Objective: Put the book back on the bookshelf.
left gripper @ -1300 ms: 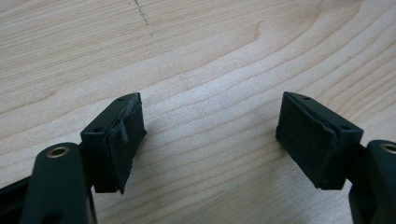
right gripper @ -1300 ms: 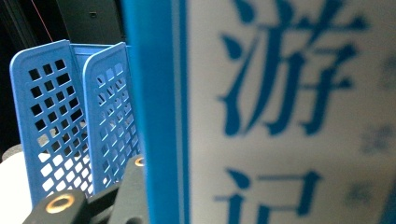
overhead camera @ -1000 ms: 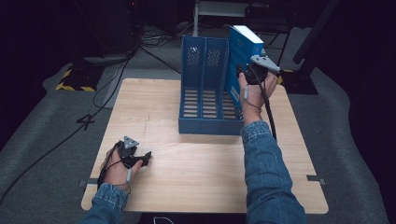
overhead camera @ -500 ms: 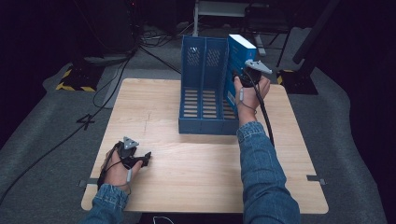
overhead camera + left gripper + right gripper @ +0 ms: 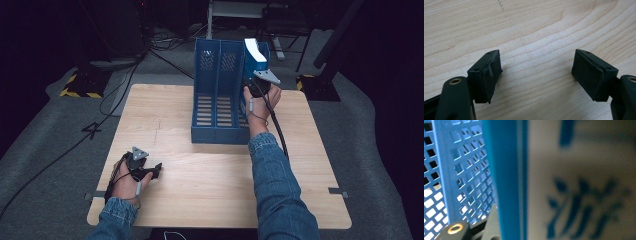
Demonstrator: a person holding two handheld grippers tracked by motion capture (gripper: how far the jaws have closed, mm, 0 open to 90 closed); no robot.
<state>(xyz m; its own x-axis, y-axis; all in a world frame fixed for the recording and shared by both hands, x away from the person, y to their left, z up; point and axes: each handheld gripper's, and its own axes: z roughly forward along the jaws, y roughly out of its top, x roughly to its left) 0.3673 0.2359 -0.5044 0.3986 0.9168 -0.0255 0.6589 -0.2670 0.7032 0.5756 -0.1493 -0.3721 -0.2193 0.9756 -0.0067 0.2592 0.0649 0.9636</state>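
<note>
- Blue file rack [image 5: 220, 105], standing at the table's [image 5: 165, 107] far centre, blocks my straight path across the back.
- Its right compartment is taken up by the white-and-blue book [image 5: 255, 52] clamped in my right gripper [image 5: 256, 84].
- Two left compartments stand free from above.
- Near half is bare wood; my left gripper [image 5: 142, 169], jaws apart, rests at its left corner.

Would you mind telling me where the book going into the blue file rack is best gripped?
Grip the book by its upper spine edge, from above and the near side, as the right tool does: it stands upright in the rack's rightmost slot, whose walls cover its lower faces.
</note>
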